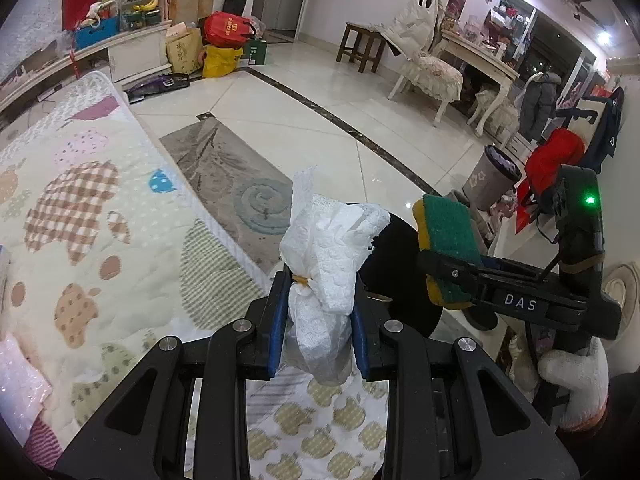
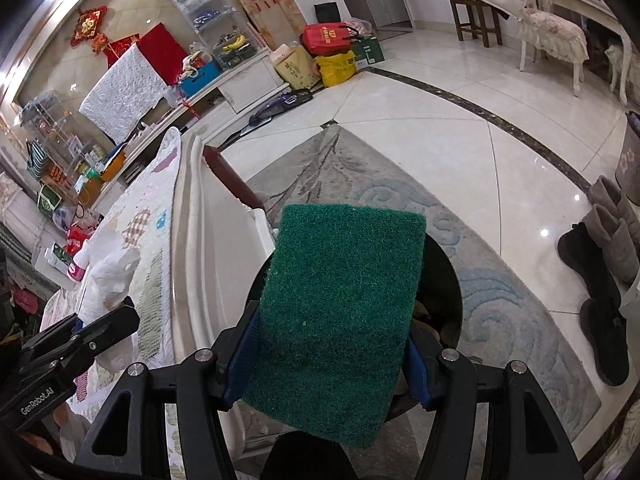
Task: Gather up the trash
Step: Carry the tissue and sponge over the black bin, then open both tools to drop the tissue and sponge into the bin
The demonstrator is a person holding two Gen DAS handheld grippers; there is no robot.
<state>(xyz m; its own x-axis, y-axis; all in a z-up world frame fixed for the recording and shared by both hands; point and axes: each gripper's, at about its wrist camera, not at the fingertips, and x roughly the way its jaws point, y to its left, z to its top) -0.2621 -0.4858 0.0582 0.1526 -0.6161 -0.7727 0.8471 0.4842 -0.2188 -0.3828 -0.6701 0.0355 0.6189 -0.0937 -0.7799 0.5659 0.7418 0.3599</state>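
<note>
My left gripper (image 1: 318,320) is shut on a crumpled white paper towel (image 1: 326,264), held above the edge of the quilted table. My right gripper (image 2: 332,354) is shut on a green and yellow scouring sponge (image 2: 340,320); the sponge also shows in the left wrist view (image 1: 448,236), to the right of the paper towel. A black round bin (image 2: 444,280) sits on the floor right under the sponge, mostly hidden by it; its dark rim shows in the left wrist view (image 1: 400,264) between the two grippers.
A table with a patterned quilt (image 1: 92,220) lies to the left. A grey rug (image 2: 500,280) covers the floor under the bin. A grey waste basket (image 1: 490,180), boots (image 2: 604,248), chairs (image 1: 428,72) and bags (image 1: 224,44) stand around the tiled floor.
</note>
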